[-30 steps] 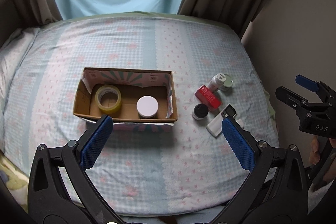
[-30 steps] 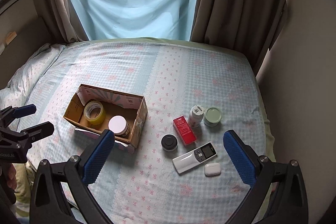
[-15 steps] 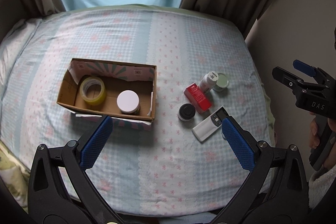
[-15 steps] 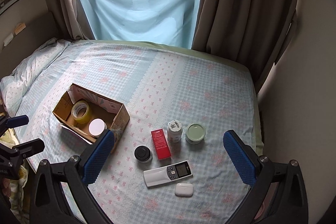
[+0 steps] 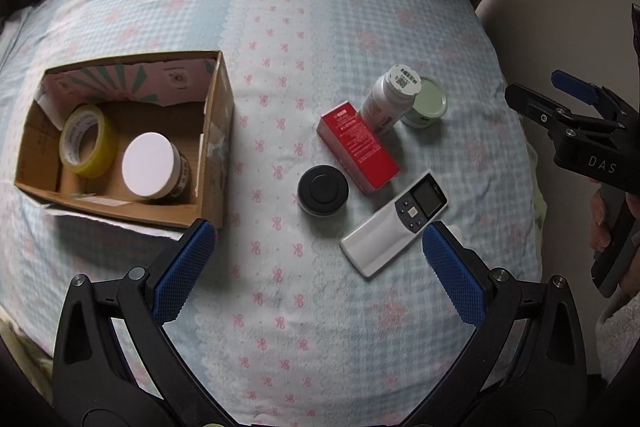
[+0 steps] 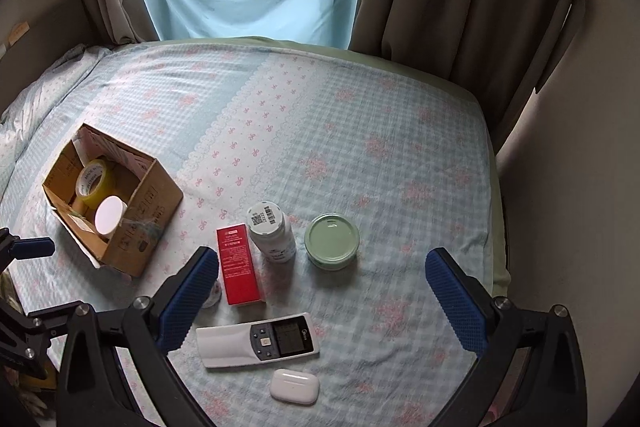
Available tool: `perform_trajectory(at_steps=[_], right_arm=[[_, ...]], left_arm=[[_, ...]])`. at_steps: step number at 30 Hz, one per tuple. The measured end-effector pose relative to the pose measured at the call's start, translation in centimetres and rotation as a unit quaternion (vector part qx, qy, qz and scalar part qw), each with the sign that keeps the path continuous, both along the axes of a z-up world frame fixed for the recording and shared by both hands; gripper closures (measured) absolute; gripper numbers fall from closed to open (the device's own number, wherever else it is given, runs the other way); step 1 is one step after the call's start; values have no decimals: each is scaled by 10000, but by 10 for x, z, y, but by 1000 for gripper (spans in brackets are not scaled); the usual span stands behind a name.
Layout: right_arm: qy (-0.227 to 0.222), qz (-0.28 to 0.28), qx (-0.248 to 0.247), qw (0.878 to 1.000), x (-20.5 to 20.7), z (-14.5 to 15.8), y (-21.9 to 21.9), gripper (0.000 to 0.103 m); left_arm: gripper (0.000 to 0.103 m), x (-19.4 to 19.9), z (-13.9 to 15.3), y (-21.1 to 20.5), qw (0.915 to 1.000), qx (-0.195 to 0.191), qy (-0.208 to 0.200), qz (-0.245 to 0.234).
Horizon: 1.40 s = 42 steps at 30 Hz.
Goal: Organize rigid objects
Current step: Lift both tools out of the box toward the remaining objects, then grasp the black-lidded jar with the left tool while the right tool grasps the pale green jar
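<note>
Bed point(image 6: 360, 115): cardboard box point(image 5: 212, 131) holds tape roll point(image 5: 86, 141); remote control point(image 6: 258, 345) outside. Left gripper point(image 5: 316, 255) and right gripper point(image 6: 320, 287) hover, jaws wide, empty.

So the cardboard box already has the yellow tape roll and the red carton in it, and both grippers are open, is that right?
Not quite. The red carton is not in the cardboard box; it lies on the bed beside the white bottle. With the yellow tape roll in the box is a white-lidded jar, as the left wrist view shows. Left gripper and right gripper are open.
</note>
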State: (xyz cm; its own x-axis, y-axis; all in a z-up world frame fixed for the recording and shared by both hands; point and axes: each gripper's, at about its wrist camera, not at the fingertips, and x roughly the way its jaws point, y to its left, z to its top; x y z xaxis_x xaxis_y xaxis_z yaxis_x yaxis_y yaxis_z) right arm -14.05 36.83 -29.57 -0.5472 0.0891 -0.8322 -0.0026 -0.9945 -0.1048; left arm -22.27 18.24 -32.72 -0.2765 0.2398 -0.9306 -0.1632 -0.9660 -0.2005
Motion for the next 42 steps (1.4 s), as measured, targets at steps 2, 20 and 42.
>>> perform_trajectory(at_steps=[2, 20, 42], right_arm=[[-128, 86, 76, 9999, -10, -23, 7, 0], [-645, 838, 301, 9939, -65, -159, 29, 0], [-384, 950, 151, 9946, -82, -177, 24, 37]], left_arm=[[0, -12, -27, 10, 9997, 73, -224, -79], [5, -37, -146, 61, 9987, -240, -388, -243], [50, -26, -161, 73, 9949, -466, -154, -879]])
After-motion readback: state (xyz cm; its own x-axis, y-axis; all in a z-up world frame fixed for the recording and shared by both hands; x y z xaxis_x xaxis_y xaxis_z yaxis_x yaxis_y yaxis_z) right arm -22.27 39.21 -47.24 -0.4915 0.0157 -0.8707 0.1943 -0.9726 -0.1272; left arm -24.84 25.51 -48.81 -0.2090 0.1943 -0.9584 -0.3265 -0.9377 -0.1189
